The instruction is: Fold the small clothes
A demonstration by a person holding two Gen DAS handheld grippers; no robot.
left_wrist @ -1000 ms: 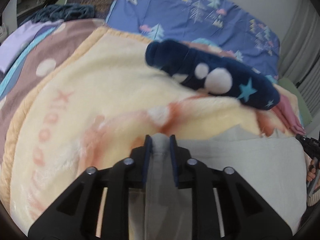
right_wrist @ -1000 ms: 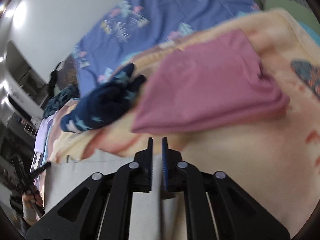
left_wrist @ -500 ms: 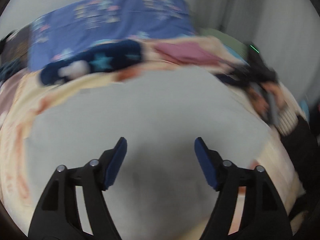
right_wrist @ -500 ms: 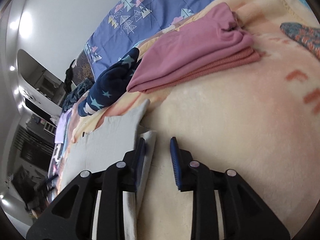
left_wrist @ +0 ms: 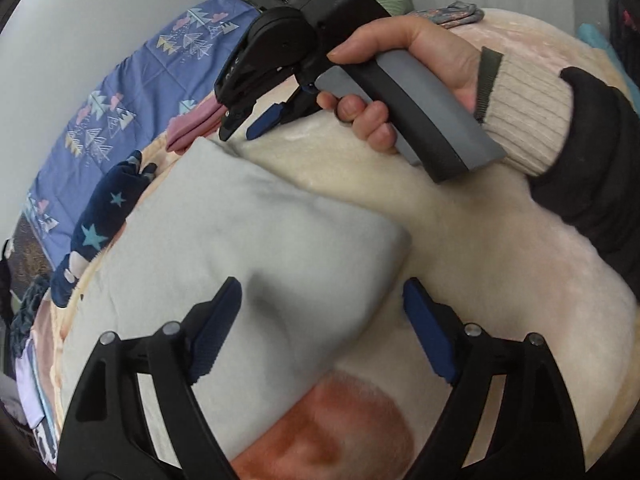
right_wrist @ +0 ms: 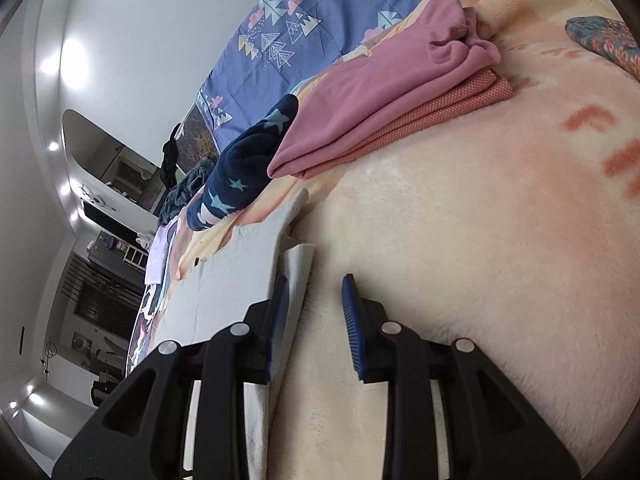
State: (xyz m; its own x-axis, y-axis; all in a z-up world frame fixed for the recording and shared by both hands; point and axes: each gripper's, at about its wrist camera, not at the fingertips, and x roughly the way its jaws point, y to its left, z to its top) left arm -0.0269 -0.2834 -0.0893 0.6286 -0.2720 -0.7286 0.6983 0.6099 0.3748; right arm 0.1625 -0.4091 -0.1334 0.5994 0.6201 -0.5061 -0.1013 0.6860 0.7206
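Observation:
A light grey garment (left_wrist: 248, 240) lies folded flat on the cream blanket (left_wrist: 480, 240). My left gripper (left_wrist: 322, 292) hovers over its near right corner, jaws wide and still opening, with nothing pressed between the pads. A hand holds my right gripper (left_wrist: 240, 133) at the garment's far corner. In the right wrist view, the right gripper (right_wrist: 314, 308) is low over the blanket, jaws opening. The grey garment's edge (right_wrist: 296, 272) lies beside and under the left finger (right_wrist: 280, 308), and the pads do not press on it.
A folded pink stack (right_wrist: 384, 104) and a navy star-print garment (right_wrist: 244, 168) lie beyond the grey one. A patterned cloth (right_wrist: 604, 40) sits at the far right. A blue quilt (right_wrist: 320, 20) runs along the wall. Room furniture shows far left.
The left gripper let go of the grey fabric, swung right across the garment, rolled and opened wide. The right gripper's jaws parted and it dropped nearer the blanket.

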